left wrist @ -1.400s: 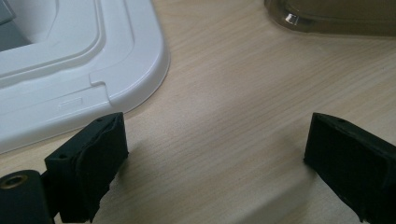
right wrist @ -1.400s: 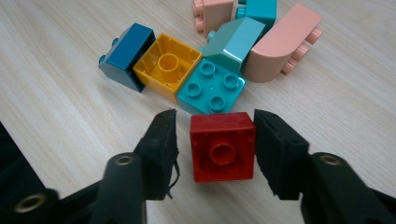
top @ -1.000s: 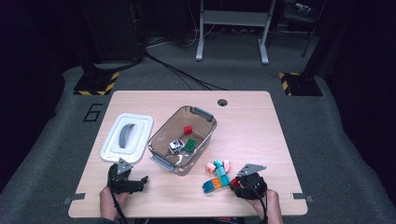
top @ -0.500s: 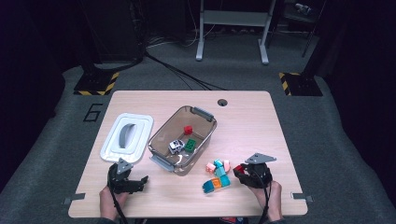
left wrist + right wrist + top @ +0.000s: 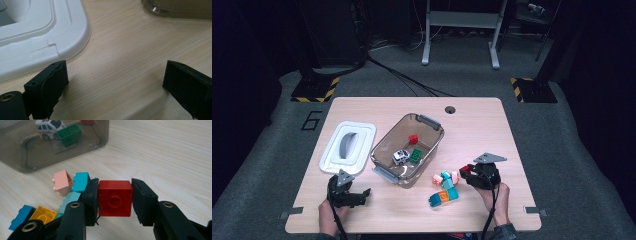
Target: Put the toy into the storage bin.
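Note:
My right gripper [image 5: 114, 195] is shut on a red brick [image 5: 115, 198], held a little above the table; in the high view that right gripper [image 5: 468, 172] sits at the front right with the red brick [image 5: 466, 169] in its jaws. Just left of it lies a loose pile of pink, teal, blue and yellow bricks [image 5: 444, 186]; the pink brick [image 5: 61, 181] and teal brick [image 5: 80, 180] lie close behind the left jaw. My left gripper [image 5: 362, 195] rests open at the front left, nothing between its fingers [image 5: 48, 85].
A clear brown bin [image 5: 430, 125] in the middle holds a red brick [image 5: 413, 139], a green brick [image 5: 416, 155] and a white toy car [image 5: 400, 156]. Its white lid [image 5: 332, 160] lies to the left, close to my left gripper. A round hole [image 5: 450, 109] marks the table's far side.
My right gripper has moved right and risen slightly away from the brick pile, with the red brick in it. The left gripper has stayed put.

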`<state>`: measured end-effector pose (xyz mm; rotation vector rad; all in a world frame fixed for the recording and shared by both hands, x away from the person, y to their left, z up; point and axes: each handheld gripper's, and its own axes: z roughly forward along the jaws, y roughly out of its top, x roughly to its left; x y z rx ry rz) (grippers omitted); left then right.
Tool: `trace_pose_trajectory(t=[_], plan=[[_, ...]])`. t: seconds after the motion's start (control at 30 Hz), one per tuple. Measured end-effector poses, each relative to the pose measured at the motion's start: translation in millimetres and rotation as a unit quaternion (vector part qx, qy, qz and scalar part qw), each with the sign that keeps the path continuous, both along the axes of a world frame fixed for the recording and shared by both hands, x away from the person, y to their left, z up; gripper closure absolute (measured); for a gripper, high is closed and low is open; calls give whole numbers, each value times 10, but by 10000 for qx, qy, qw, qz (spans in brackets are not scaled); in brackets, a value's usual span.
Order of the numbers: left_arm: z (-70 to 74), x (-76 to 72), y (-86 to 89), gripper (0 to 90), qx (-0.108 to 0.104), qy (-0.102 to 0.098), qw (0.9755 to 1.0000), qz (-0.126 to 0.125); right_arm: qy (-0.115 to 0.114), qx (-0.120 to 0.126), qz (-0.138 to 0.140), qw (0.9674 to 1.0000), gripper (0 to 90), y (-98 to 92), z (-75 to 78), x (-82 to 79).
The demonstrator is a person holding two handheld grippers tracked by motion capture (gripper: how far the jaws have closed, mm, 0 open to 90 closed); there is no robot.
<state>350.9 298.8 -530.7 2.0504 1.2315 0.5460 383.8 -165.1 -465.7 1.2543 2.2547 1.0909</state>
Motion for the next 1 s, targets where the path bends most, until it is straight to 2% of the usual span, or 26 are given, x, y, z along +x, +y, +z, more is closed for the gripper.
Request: trace_pose_trajectory(t=[0.3, 0.9, 1.0], plan=[[0, 4, 2, 57, -21, 23, 10000, -2, -34, 117, -9, 9999, 590, -7, 113, 104], [-1, 5, 4, 60, -22, 15, 10000, -18, -314, 264, 38, 9992, 590, 98, 539, 345], [-1, 5, 4, 60, -24, 15, 10000, -20, -287, 435, 97, 9986, 590, 132, 613, 404]])
